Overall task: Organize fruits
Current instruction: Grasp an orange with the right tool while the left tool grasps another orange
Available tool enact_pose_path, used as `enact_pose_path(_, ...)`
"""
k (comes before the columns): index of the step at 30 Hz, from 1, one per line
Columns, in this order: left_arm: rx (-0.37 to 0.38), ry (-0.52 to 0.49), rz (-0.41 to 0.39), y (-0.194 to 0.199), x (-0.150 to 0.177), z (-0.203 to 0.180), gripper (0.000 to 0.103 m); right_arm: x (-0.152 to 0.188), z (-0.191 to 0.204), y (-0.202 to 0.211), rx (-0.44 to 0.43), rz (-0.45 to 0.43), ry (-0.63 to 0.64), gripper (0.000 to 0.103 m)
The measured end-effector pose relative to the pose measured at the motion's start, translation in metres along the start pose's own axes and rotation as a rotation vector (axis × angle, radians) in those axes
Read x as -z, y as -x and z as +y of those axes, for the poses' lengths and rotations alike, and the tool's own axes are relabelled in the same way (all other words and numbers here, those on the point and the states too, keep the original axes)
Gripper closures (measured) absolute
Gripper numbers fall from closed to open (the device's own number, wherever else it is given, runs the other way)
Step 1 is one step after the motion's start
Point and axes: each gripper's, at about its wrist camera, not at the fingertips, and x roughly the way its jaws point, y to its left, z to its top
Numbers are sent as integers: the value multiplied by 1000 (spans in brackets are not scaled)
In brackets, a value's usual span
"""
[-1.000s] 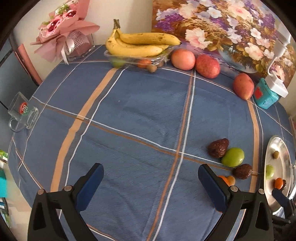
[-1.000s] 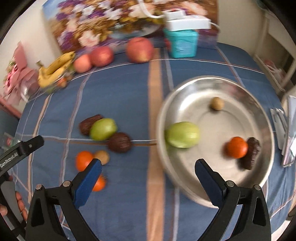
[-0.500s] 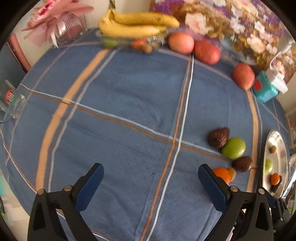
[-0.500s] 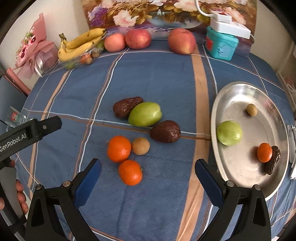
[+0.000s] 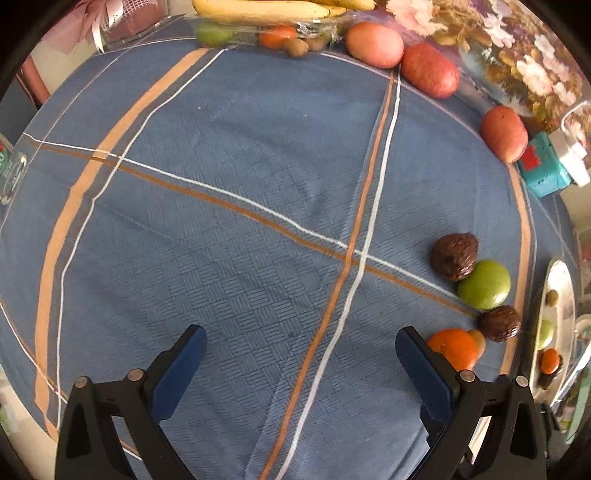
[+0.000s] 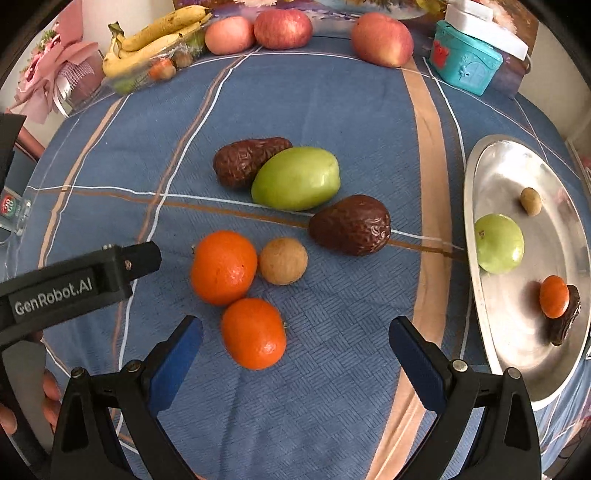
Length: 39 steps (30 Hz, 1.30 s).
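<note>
My right gripper [image 6: 295, 347] is open and empty, low over loose fruit on the blue cloth. A near orange [image 6: 253, 333] lies between its fingers, a second orange [image 6: 223, 266] and a small brown fruit [image 6: 283, 261] just beyond. Farther are a green fruit [image 6: 295, 178] and two dark wrinkled fruits [image 6: 351, 225], [image 6: 245, 160]. The steel tray [image 6: 517, 343] at right holds a green fruit [image 6: 498, 243], a small orange [image 6: 553, 296], a dark fruit and a small brown one. My left gripper [image 5: 301, 354] is open and empty over bare cloth, left of the cluster [image 5: 484, 284].
Bananas [image 6: 155, 37] on a clear tray and three red-pink fruits [image 6: 282, 28] line the far edge. A teal box [image 6: 465, 66] stands at the back right, a glass mug [image 6: 13, 214] at the left edge. The left gripper's body [image 6: 74, 284] juts in from the left.
My right gripper has moved left and down from over the tray to the loose fruit, which now look much closer. My left gripper has also lowered and tilted toward the cloth.
</note>
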Motion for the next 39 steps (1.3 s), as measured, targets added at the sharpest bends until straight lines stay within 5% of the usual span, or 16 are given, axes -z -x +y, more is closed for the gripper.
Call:
enact_pose_path(2, 15, -2, 0, 3, -1, 1, 0, 0, 2, 2, -1, -9, 11, 4)
enact_pose_path(4, 33, -8, 1, 4, -2, 0, 0, 0, 8, 3, -9, -17, 20, 20)
enact_pose_path(18, 107, -34, 3, 10, 0, -39, 1, 3, 20, 4, -96, -4, 22, 67)
enact_pose_path(26, 127, -74, 26, 2, 9, -70, 2, 8, 8, 13, -74, -22, 24, 68)
enact_pose_path(35, 128, -124, 35, -8, 19, -101, 25, 10, -37, 17, -50, -38, -83, 68)
enact_pose_path(39, 187, -117, 35, -5, 20, -113, 56, 11, -47, 22, -49, -51, -106, 68)
